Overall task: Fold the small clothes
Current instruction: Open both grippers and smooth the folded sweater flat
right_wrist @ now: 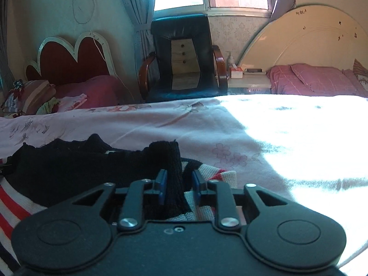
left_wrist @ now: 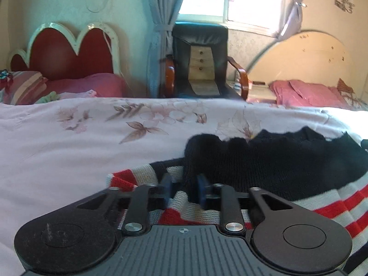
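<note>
A black knitted sweater (left_wrist: 276, 161) with striped red and white parts is seen on the floral bedsheet (left_wrist: 69, 142). A dark fold stands between the parted jaws of the left gripper (left_wrist: 184, 189) and right gripper (right_wrist: 177, 187); contact cannot be told. The lower sweater is hidden.

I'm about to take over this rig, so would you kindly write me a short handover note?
Left claw: open, black cloth standing between its pads.
Right claw: open, a fold of the same cloth between its pads, not pinched.
The sweater, black with red and white stripes, lies on the bed, black part doubled over the stripes.
Done: one fold, it seems. Left: the remaining folds.
</note>
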Motion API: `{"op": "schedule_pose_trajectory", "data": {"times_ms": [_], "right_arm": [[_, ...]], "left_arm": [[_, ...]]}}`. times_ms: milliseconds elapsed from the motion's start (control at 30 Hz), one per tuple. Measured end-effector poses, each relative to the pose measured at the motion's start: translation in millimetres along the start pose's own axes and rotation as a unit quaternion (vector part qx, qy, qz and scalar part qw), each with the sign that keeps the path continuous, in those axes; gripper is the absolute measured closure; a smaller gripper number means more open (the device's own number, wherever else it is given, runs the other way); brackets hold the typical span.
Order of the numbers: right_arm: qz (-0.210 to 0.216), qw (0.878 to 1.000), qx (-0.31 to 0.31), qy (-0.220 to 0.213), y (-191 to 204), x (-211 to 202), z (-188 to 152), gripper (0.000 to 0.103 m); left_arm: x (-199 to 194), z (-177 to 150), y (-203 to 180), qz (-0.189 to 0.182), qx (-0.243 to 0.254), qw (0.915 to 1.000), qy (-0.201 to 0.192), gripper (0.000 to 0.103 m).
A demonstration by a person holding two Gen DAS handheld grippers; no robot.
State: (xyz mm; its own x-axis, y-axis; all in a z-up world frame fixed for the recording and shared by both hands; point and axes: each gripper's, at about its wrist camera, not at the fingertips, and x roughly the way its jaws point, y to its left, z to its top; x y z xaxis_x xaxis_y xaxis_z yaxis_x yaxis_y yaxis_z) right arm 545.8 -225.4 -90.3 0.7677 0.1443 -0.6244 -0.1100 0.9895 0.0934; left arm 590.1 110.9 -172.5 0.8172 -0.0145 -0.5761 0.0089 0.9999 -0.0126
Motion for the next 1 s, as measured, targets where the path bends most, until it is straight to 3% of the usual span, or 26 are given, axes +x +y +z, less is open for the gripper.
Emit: {"op": "schedule_pose_trajectory", "data": {"times_ms": [33, 100, 167, 300, 367, 500, 600, 667, 700, 733, 800, 867, 933, 1000], "right_arm": [[0.012, 1.000, -0.016, -0.018, 7.1, -9.0, 0.4, 0.063], [0.053, 0.997, -0.044, -0.029, 26.4, -14.8, 2.6, 0.064], [0.088, 0.994, -0.070, -0.010, 54.8, -2.8, 4.5, 0.067], [0.105, 0.986, -0.126, 0.014, 108.9, 24.9, -0.4, 0.067], [0.103, 0.984, -0.142, 0.030, 119.6, 34.9, -4.8, 0.066], [0.090, 0.980, -0.175, 0.038, 114.8, 28.5, -8.5, 0.062], [0.039, 0.983, -0.173, 0.041, 76.2, 17.2, -12.4, 0.059], [0.012, 0.988, -0.150, 0.034, 37.9, 5.8, -14.7, 0.059], [0.002, 0.989, -0.142, 0.033, 23.6, 1.6, -16.3, 0.053], [0.002, 0.991, -0.127, 0.033, 12.5, -0.4, -18.3, 0.047], [0.013, 0.995, -0.094, 0.032, 4.7, -1.3, -19.8, 0.048], [-0.007, 0.995, -0.100, 0.009, 22.1, -15.6, -18.9, 0.068], [0.018, 0.993, -0.118, -0.025, 46.4, -37.3, -24.5, 0.069], [0.042, 0.987, -0.151, -0.026, 74.2, -46.7, -34.6, 0.069]], "left_arm": [[-10.7, 2.6, -3.3, -0.002, -0.009, 0.9995, -0.029, 0.033], [-17.1, 15.2, -21.9, -0.042, -0.002, 0.9976, -0.055, 0.032], [-7.4, 28.4, -48.3, -0.080, 0.008, 0.9958, -0.043, 0.032], [29.5, 29.6, -87.2, -0.135, 0.013, 0.9901, 0.037, 0.032], [41.5, 18.5, -90.6, -0.128, 0.015, 0.9895, 0.066, 0.032], [26.5, -1.3, -73.2, -0.092, 0.048, 0.9938, 0.039, 0.032], [11.5, -14.1, -31.0, -0.053, 0.041, 0.9974, 0.025, 0.032], [1.8, -21.0, -9.1, -0.054, 0.022, 0.9982, 0.012, 0.032], [1.8, -20.4, -4.6, -0.056, 0.014, 0.9982, 0.014, 0.032], [2.8, -18.8, -7.2, -0.052, 0.018, 0.9984, 0.016, 0.032], [0.7, -13.6, -21.9, -0.027, 0.032, 0.9990, 0.017, 0.032], [-15.0, -10.8, -42.4, -0.049, 0.045, 0.9977, -0.004, 0.032], [-28.1, -12.4, -70.7, -0.071, 0.070, 0.9948, -0.019, 0.032], [-35.1, -19.1, -95.6, -0.095, 0.088, 0.9915, -0.016, 0.032]]}}
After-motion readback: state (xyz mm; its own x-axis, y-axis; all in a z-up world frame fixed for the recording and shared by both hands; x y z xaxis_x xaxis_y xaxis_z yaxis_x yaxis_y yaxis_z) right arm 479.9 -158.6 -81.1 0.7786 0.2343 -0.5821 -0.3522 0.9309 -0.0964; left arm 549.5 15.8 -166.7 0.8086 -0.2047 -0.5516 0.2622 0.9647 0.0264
